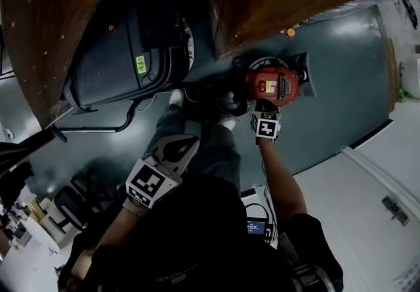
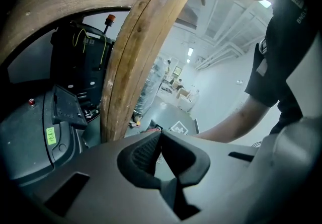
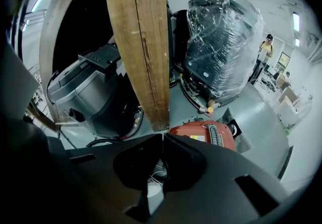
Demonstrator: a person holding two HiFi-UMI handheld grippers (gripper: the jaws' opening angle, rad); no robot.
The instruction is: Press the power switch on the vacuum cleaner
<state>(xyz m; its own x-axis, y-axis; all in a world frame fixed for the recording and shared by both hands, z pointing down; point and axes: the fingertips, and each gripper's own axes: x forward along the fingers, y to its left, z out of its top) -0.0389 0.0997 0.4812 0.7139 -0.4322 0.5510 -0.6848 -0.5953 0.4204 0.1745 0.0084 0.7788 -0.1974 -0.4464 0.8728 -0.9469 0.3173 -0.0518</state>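
Right tool [image 1: 264,104], jaws pressed together with nothing between them, points at the 6 o'clock edge of the red vacuum cleaner [image 1: 271,83]; whether it touches cannot be told. That vacuum cleaner sits on the grey floor [image 1: 341,87] beside a wooden post [image 3: 143,52]. Left tool [image 1: 184,145], likewise closed and empty, hangs well apart at 8 o'clock from it, below a large grey machine [image 1: 111,64]

Grey floor [image 1: 341,81] — red vacuum cleaner [image 1: 270,84], dark grey machine [image 1: 118,61], wooden post [image 3: 143,57] standing on it.
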